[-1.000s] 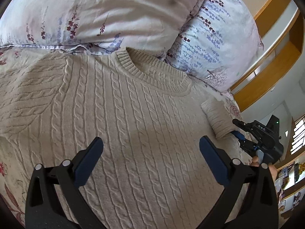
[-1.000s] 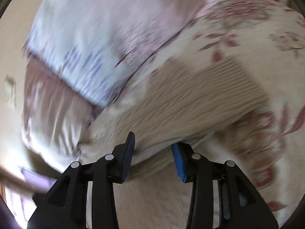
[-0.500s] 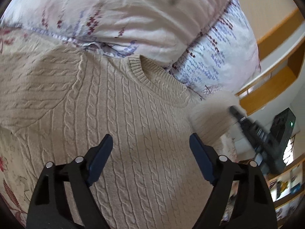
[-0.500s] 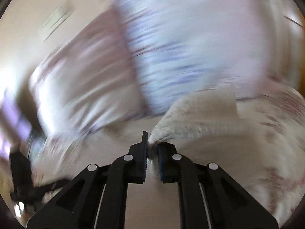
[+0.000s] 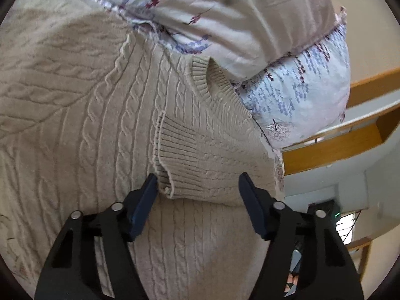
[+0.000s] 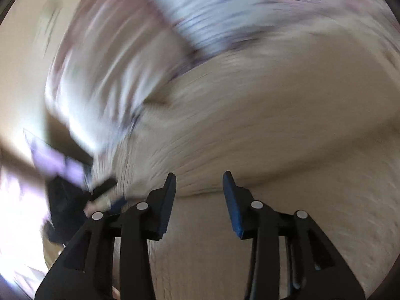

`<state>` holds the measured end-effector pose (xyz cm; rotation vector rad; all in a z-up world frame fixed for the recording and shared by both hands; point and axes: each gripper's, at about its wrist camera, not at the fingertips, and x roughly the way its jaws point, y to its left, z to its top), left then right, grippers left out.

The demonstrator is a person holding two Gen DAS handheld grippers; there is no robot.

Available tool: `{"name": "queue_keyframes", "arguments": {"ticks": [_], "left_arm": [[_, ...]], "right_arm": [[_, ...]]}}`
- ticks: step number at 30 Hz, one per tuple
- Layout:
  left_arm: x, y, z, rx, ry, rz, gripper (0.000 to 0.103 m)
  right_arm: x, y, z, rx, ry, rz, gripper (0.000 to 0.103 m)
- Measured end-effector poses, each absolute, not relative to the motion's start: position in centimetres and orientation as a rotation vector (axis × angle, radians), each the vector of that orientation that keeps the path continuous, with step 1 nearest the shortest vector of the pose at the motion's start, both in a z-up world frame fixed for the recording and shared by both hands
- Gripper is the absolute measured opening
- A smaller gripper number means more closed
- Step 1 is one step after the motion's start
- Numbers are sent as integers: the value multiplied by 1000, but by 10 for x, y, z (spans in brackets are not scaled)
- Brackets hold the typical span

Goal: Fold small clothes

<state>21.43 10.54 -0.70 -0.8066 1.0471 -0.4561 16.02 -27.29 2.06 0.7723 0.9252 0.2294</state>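
A cream cable-knit sweater (image 5: pixel 95 130) lies flat on the bed, neck toward the pillows. Its right sleeve (image 5: pixel 212 160) is folded over the chest, with the ribbed cuff (image 5: pixel 172 147) near the middle. My left gripper (image 5: pixel 197 187) is open and empty, just above the folded sleeve with the cuff between its fingers. In the blurred right wrist view, my right gripper (image 6: pixel 198 187) is open and empty over the sweater (image 6: pixel 262 130). The left gripper (image 6: pixel 110 200) shows there, blurred, at the lower left.
Two floral pillows (image 5: pixel 225 12) lie at the head of the bed, one pink-white and one blue-white (image 5: pixel 300 95). A wooden headboard and shelf (image 5: pixel 350 130) stand at the right. The pillows also show in the right wrist view (image 6: pixel 200 12), blurred.
The right gripper carried the sleeve cuff across onto the sweater's chest and opened, letting it go. The left gripper moved toward the neck and now hovers over the folded sleeve.
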Motion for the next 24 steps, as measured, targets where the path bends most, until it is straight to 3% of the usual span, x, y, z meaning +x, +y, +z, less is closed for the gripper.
{"name": "queue_keyframes", "arguments": {"ticks": [7, 10, 12, 13, 14, 19, 24], "left_arm": [[230, 99, -12, -811, 1077, -428, 48], [237, 97, -13, -799, 1079, -412, 35], [242, 96, -15, -794, 1086, -406, 15], [245, 95, -16, -784, 1086, -408, 8], [248, 93, -14, -765, 1082, -409, 6], [249, 93, 22, -615, 937, -425, 6], [254, 98, 0, -543, 1017, -322, 6]], "right_arm": [[144, -366, -4, 1076, 787, -30, 40], [148, -372, 0, 1061, 750, -63, 40], [151, -374, 0, 1055, 743, -73, 33], [155, -376, -2, 1042, 735, -71, 17], [153, -375, 0, 1026, 724, -70, 10], [137, -363, 20, 926, 601, -64, 8], [142, -357, 0, 855, 724, -158, 8]]}}
